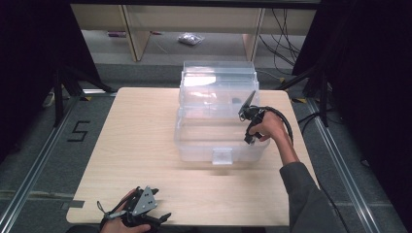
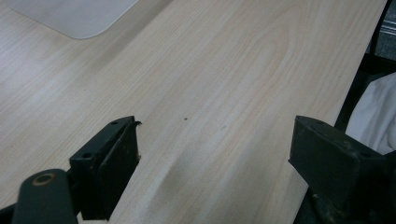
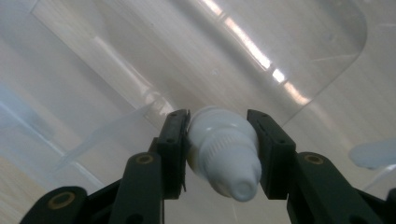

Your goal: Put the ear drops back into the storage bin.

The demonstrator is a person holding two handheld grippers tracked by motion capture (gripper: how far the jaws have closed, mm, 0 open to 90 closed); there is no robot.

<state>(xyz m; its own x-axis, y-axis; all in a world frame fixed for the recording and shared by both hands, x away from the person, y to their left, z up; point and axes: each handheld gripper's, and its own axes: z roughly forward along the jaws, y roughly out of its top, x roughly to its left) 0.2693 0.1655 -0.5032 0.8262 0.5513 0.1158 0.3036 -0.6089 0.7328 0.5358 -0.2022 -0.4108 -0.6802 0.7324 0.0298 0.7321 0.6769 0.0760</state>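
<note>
A clear plastic storage box point(image 1: 194, 145) stands in the middle of the wooden table point(image 1: 141, 141), its lid point(image 1: 218, 73) raised at the back. My right gripper point(image 1: 248, 137) is at the box's right side, reaching down over its rim. In the right gripper view, my right gripper point(image 3: 218, 126) is shut on a small white bottle point(image 3: 224, 149) with a ribbed cap, and the box's clear floor and wall point(image 3: 140, 60) lie behind it. My left gripper point(image 1: 163, 217) rests at the table's near-left edge. Its jaws stand wide apart over bare wood, my left gripper point(image 2: 215, 144) being open.
A rounded corner of the box point(image 2: 74, 18) lies far ahead of the left gripper. The table's edge point(image 2: 359, 70) runs close past its right jaw, with white cloth point(image 2: 373, 112) beyond it. Dark stands and cables flank the table point(image 1: 320, 97).
</note>
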